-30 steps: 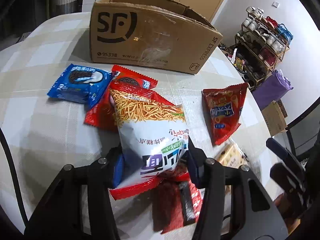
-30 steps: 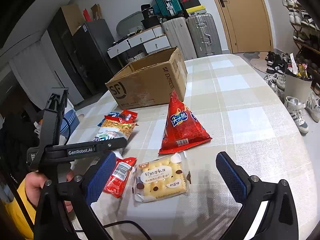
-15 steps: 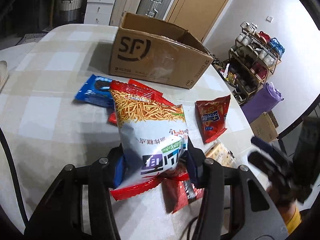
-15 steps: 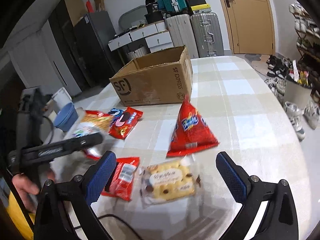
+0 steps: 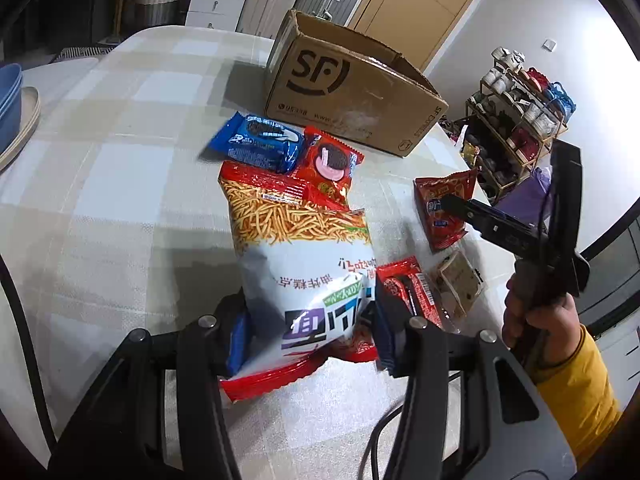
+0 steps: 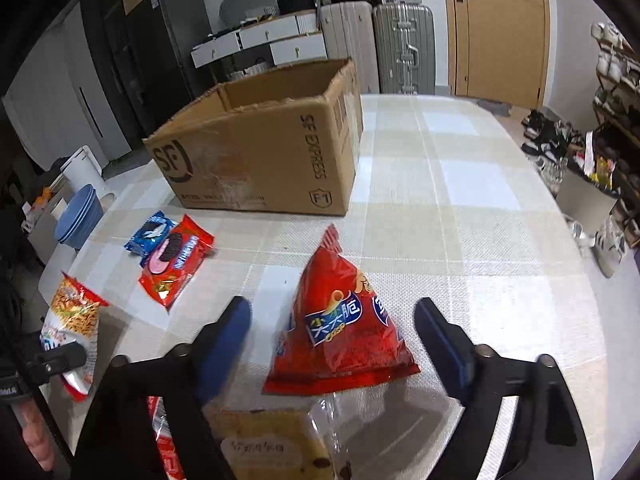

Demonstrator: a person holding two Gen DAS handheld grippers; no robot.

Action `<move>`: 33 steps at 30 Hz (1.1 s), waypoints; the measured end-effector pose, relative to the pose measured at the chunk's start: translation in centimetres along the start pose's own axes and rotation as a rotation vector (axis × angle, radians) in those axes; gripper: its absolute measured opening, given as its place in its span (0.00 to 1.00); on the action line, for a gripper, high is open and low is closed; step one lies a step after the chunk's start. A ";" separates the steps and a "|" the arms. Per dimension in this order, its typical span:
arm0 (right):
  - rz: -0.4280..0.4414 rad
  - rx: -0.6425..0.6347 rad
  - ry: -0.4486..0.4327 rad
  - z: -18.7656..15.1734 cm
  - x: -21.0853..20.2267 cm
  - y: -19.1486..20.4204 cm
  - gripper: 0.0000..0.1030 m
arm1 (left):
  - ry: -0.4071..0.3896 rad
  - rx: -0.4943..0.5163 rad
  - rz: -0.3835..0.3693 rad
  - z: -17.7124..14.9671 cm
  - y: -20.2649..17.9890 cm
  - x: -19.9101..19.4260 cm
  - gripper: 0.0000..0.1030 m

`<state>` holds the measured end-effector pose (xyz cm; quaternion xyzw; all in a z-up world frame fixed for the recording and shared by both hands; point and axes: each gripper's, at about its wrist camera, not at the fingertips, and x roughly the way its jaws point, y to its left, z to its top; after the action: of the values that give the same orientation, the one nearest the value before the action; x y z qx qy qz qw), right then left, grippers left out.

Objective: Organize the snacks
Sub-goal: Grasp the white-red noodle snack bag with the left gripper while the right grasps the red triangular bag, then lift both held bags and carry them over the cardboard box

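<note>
- The left hand-held gripper (image 5: 312, 332) was clamped on the lower part of a large bag of fried noodle sticks (image 5: 300, 256), which it held clear of the tabletop (image 5: 120, 168); by my reading this bag was on its way to the box.
- The right hand-held gripper (image 6: 332, 344) stood with its jaws closing round a red triangular crisp bag (image 6: 340, 328) that lay on the tabletop between them; the pads did not yet touch it.
- Just in front of that gripper lay a clear packet of biscuits (image 6: 272, 444), and beside it a small red wrapped bar (image 5: 412, 288); both were untouched.
- Farther off, a blue packet of sandwich biscuits (image 6: 150, 234) and a red packet of the same (image 6: 176, 260) lay touching each other, near the box.
- The open cardboard box (image 6: 264, 152) stood at the far side; what it held could not be seen, so the sorting looked barely begun, with six snacks outside it.
- Nothing lay between the held bag and the box except the two biscuit packets; a cable (image 5: 376, 440) trailed on the tabletop close by.
</note>
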<state>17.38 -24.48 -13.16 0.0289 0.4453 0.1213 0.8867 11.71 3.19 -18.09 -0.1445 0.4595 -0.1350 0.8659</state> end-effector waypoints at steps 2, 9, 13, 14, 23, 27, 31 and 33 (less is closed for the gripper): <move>-0.006 0.006 0.021 -0.1 0.9 -0.3 0.82 | 0.004 -0.001 -0.007 0.0 -0.2 0.1 0.45; -0.005 -0.030 0.029 -0.8 2.1 -0.2 0.64 | 0.029 0.005 -0.025 -0.1 -1.0 0.9 0.46; 0.022 -0.037 0.021 -1.0 1.9 -0.1 0.51 | 0.038 0.010 -0.026 -0.2 -1.3 1.1 0.46; 0.040 -0.033 0.020 -1.1 1.8 -0.1 0.50 | 0.039 0.010 -0.027 -0.2 -1.3 1.1 0.46; 0.147 0.064 0.000 -1.2 0.8 -1.0 0.47 | 0.036 0.020 -0.027 -0.4 -1.6 1.0 0.46; 0.180 0.082 -0.034 -1.0 -0.8 -0.7 0.47 | 0.015 0.041 -0.001 -0.3 -1.8 0.4 0.46; 0.212 0.089 -0.055 -0.9 -2.3 0.0 0.47 | 0.009 0.045 -0.005 -0.4 -1.8 -0.2 0.46; 0.238 0.104 -0.065 -1.0 -3.2 0.3 0.47 | 0.006 0.043 -0.008 -0.4 -1.7 -0.5 0.46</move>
<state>14.74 -25.03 -11.22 0.1311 0.4153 0.2013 0.8774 10.91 1.74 -17.33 -0.1273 0.4584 -0.1489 0.8669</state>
